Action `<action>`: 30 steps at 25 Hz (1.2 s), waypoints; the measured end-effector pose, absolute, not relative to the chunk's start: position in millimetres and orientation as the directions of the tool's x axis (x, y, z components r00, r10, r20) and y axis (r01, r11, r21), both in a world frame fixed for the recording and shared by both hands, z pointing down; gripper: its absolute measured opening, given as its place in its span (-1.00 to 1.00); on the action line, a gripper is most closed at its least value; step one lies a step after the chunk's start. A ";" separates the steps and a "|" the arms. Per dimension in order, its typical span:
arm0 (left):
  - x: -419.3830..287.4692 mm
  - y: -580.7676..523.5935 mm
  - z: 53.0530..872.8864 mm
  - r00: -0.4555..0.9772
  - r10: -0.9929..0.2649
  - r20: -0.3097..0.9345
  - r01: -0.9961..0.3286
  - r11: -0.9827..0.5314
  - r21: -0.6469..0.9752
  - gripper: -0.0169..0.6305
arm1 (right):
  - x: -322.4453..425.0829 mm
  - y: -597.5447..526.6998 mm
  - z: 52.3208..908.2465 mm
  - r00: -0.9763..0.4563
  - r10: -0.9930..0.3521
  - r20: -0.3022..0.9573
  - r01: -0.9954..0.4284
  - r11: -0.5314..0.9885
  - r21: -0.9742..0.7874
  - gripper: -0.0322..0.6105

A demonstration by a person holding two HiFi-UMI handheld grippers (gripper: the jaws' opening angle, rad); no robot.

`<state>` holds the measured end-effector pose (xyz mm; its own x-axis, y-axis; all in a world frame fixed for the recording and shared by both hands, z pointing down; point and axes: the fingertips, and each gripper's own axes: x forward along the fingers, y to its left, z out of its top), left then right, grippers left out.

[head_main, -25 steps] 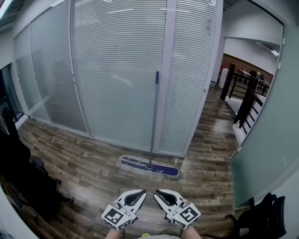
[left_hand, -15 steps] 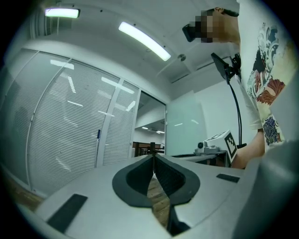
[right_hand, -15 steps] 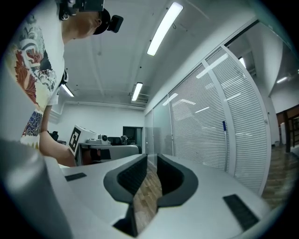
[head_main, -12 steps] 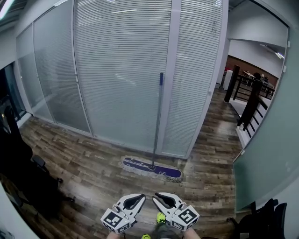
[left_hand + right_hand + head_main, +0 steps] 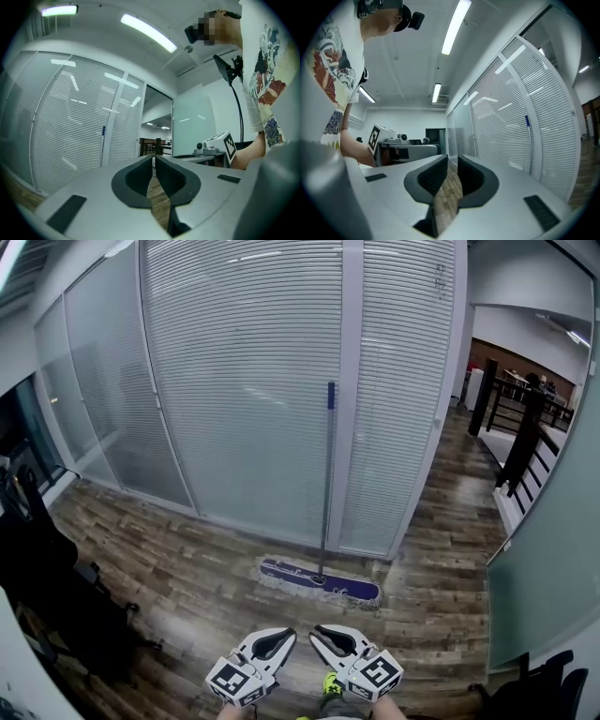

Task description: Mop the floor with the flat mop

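Note:
The flat mop stands apart from me, its blue pad (image 5: 321,580) flat on the wood floor. Its thin handle (image 5: 326,484) rises upright against the white post of the glass wall, blue grip on top. In the left gripper view the handle (image 5: 103,146) shows far left; in the right gripper view the handle (image 5: 529,143) shows far right. My left gripper (image 5: 287,637) and right gripper (image 5: 317,632) hang side by side at the bottom of the head view, well short of the pad. Both are shut with nothing in them, as seen in the left gripper (image 5: 153,160) and the right gripper (image 5: 452,160).
A glass partition with white blinds (image 5: 234,381) fills the back. Black office chairs (image 5: 47,601) crowd the left, another black chair (image 5: 536,690) sits lower right. A frosted glass wall (image 5: 553,549) runs along the right, a dark railing (image 5: 517,442) beyond. A yellow-green shoe (image 5: 330,683) shows below the grippers.
The view has moved toward the glass wall, and the mop now sits a little farther right in it. Both grippers stay shut side by side. A shoe has come into view.

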<state>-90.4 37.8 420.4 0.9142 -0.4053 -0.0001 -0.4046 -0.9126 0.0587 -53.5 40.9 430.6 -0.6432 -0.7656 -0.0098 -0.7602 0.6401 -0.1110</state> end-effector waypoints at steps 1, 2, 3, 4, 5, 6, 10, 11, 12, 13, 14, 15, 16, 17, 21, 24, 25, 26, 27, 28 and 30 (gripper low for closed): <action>-82.3 31.2 420.2 0.912 -0.411 0.004 -0.410 -0.910 0.055 -0.90 | -44.6 33.6 431.0 -0.645 -0.764 -0.012 -0.758 0.642 -0.115 -0.72; -73.9 24.1 420.1 0.908 -0.418 0.008 -0.418 -0.907 0.049 -0.90 | -35.3 26.0 431.0 -0.647 -0.762 -0.015 -0.755 0.644 -0.120 -0.72; -65.4 16.2 420.2 0.905 -0.426 0.013 -0.426 -0.904 0.043 -0.90 | -25.9 17.8 430.6 -0.649 -0.760 -0.020 -0.753 0.646 -0.125 -0.72; -57.0 7.6 420.4 0.903 -0.430 0.017 -0.431 -0.902 0.039 -0.90 | -17.0 8.8 429.7 -0.651 -0.759 -0.026 -0.751 0.648 -0.128 -0.72; -48.6 -1.6 420.6 0.902 -0.431 0.020 -0.432 -0.901 0.036 -0.90 | -8.5 -0.8 428.5 -0.652 -0.758 -0.032 -0.749 0.650 -0.130 -0.72; -40.3 -11.1 420.8 0.902 -0.431 0.023 -0.432 -0.901 0.035 -0.90 | -0.5 -10.7 427.5 -0.653 -0.757 -0.038 -0.747 0.651 -0.131 -0.72; -7.7 -47.0 419.3 0.900 -0.435 0.034 -0.436 -0.899 0.038 -0.90 | 30.6 -47.8 426.1 -0.664 -0.747 -0.042 -0.737 0.662 -0.136 -0.72; -0.3 -55.1 418.6 0.898 -0.438 0.036 -0.439 -0.898 0.038 -0.90 | 38.0 -56.2 425.9 -0.666 -0.744 -0.041 -0.734 0.665 -0.139 -0.72; 7.4 -62.9 418.5 0.897 -0.440 0.038 -0.441 -0.897 0.037 -0.90 | 45.6 -64.4 426.1 -0.669 -0.742 -0.040 -0.731 0.667 -0.142 -0.72; 15.4 -70.4 419.4 0.897 -0.441 0.040 -0.443 -0.896 0.037 -0.90 | 53.4 -72.4 426.8 -0.672 -0.740 -0.039 -0.728 0.669 -0.147 -0.72; 23.6 -77.4 421.3 0.896 -0.441 0.045 -0.443 -0.896 0.039 -0.90 | 60.9 -80.1 427.9 -0.675 -0.737 -0.038 -0.725 0.671 -0.152 -0.72; 31.4 -83.9 423.9 0.896 -0.441 0.051 -0.443 -0.896 0.041 -0.90 | 67.8 -87.6 429.6 -0.677 -0.735 -0.033 -0.723 0.673 -0.156 -0.72; 38.4 -89.7 426.5 0.897 -0.439 0.057 -0.441 -0.896 0.044 -0.90 | 73.6 -94.5 432.2 -0.680 -0.733 -0.026 -0.721 0.674 -0.161 -0.72; 44.3 -94.9 428.9 0.897 -0.437 0.065 -0.440 -0.897 0.046 -0.90 | 78.2 -100.9 435.5 -0.683 -0.730 -0.015 -0.718 0.676 -0.166 -0.72; 59.5 -115.3 435.6 0.886 -0.457 0.077 -0.460 -0.887 0.029 -0.90 | 90.9 -122.8 450.1 -0.700 -0.714 0.016 -0.704 0.686 -0.184 -0.72; 71.5 -130.4 436.8 0.875 -0.477 0.075 -0.480 -0.877 0.018 -0.90 | 103.0 -139.2 459.0 -0.715 -0.698 0.036 -0.691 0.698 -0.188 -0.72; 74.9 -134.5 436.2 0.874 -0.480 0.077 -0.483 -0.876 0.015 -0.90 | 106.1 -144.2 458.9 -0.721 -0.692 0.037 -0.685 0.703 -0.190 -0.72; 77.6 -138.5 435.8 0.873 -0.481 0.080 -0.483 -0.875 0.012 -0.90 | 108.3 -148.8 457.2 -0.727 -0.686 0.031 -0.678 0.709 -0.193 -0.72; 79.4 -142.7 435.9 0.874 -0.480 0.083 -0.482 -0.876 0.013 -0.90 | 109.5 -153.2 454.7 -0.732 -0.681 0.022 -0.671 0.715 -0.195 -0.72; 80.4 -146.9 436.8 0.874 -0.478 0.085 -0.481 -0.876 0.018 -0.90 | 110.1 -157.4 453.1 -0.735 -0.678 0.014 -0.666 0.719 -0.198 -0.72; 80.0 -153.9 441.3 0.875 -0.477 0.089 -0.481 -0.876 0.035 -0.90 | 109.4 -164.7 456.1 -0.736 -0.677 0.016 -0.664 0.718 -0.209 -0.72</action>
<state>80.0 -153.9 441.3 0.8746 -0.4766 0.0894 -0.4810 -0.8760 0.0353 109.4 -164.7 456.1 -0.7361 -0.6767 0.0157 -0.6642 0.7177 -0.2091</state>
